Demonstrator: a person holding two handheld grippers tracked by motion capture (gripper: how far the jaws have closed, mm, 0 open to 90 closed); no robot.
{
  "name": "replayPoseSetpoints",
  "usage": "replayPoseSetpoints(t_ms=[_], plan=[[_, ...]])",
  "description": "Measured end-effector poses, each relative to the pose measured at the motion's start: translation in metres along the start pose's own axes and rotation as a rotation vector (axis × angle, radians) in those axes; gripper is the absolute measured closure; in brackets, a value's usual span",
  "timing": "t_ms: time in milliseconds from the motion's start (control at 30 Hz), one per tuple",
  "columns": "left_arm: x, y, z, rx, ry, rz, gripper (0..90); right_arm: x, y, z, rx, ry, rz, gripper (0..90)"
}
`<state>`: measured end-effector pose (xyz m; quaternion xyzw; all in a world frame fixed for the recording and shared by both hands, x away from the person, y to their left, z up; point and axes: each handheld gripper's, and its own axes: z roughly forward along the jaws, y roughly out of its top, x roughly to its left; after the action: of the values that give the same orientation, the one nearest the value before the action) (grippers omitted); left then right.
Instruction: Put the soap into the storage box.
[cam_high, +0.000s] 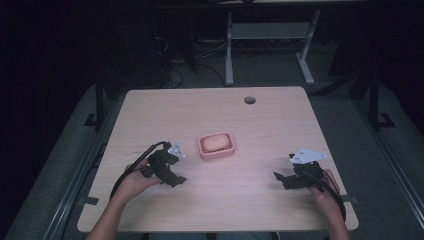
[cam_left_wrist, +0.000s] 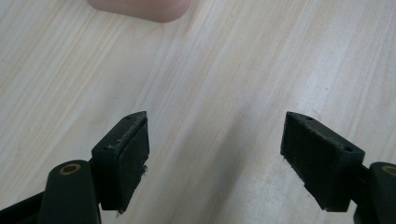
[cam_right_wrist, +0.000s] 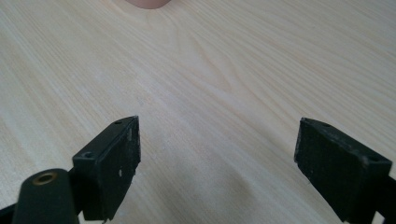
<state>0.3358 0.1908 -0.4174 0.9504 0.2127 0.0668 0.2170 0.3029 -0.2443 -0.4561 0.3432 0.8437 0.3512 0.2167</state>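
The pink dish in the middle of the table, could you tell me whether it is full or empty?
Not empty: the pink dish holds one tan, rounded piece, seen in the high view. What the piece is cannot be told.

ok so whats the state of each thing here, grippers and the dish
left gripper: open, nothing between the jaws, held low over the table, near the dish
right gripper: open, nothing between the jaws, farther from the dish
pink dish: upright on the table, untouched, a tan lump inside
tan lump: lying in the dish
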Motion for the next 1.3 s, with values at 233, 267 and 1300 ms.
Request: replayPoseSetpoints(t_ms=[233, 267, 1300], plan=[[-0.004, -0.013, -0.002, -0.006, 0.005, -0.013, 23.5, 0.001, 0.0, 0.001, 0.003, -0.001, -0.001, 13.9], [-0.004, -0.015, -0.002, -0.012, 0.001, -0.016, 23.5, 0.001, 0.0, 0.001, 0.004, -0.001, -0.001, 13.9], [-0.013, -0.066, -0.018, -0.02, 0.044, -0.081, 23.5, -0.001, -0.002, 0.001, 0.017, -0.003, -0.013, 13.9]])
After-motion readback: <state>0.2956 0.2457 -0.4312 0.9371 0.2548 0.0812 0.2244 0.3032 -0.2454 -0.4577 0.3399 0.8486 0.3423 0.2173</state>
